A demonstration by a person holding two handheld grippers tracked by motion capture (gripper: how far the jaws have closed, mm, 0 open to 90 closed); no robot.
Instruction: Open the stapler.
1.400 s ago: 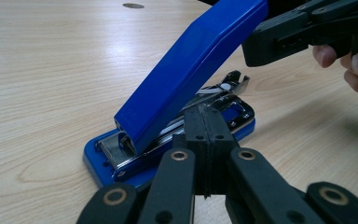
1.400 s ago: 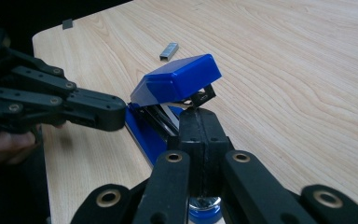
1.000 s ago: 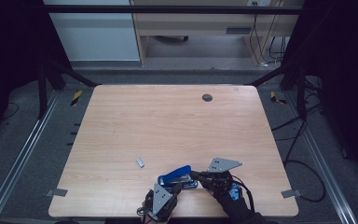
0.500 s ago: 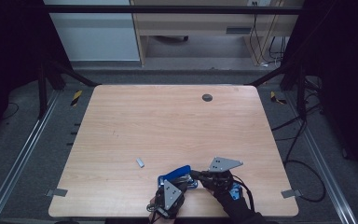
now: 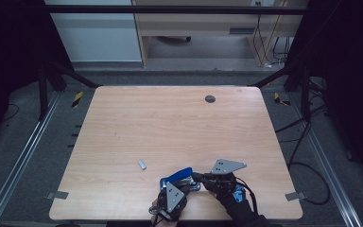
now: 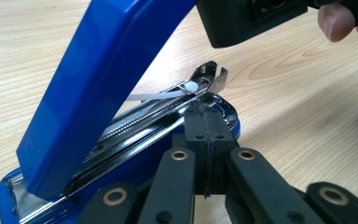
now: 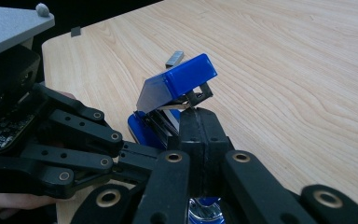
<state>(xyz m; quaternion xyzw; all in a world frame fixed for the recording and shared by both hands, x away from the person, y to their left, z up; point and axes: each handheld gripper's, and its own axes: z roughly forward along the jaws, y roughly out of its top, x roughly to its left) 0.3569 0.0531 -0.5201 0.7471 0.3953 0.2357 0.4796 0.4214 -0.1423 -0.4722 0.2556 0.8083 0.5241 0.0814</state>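
A blue stapler (image 5: pixel 179 176) lies near the table's front edge with its lid (image 6: pixel 98 84) swung up, baring the metal staple rail (image 6: pixel 168 100). My left gripper (image 5: pixel 185 187) comes in from the front, shut, with its tip (image 6: pixel 204 112) against the rail's end. My right gripper (image 5: pixel 196 178) reaches in from the right, also shut; its tip (image 7: pixel 200 116) sits at the stapler's (image 7: pixel 182 79) open mouth under the raised lid. Nothing shows between either pair of jaws. A small grey strip of staples (image 5: pixel 142 164) lies on the wood to the left.
The wooden table (image 5: pixel 170 123) has a round dark grommet (image 5: pixel 210 99) at the back. Cables trail on the floor at the right. A person's fingers (image 6: pixel 335 21) hold the right gripper's body. Metal brackets (image 5: pixel 56 194) sit at the front corners.
My left gripper has shifted a little to the right, closer to the stapler. The right gripper and the stapler have stayed in place.
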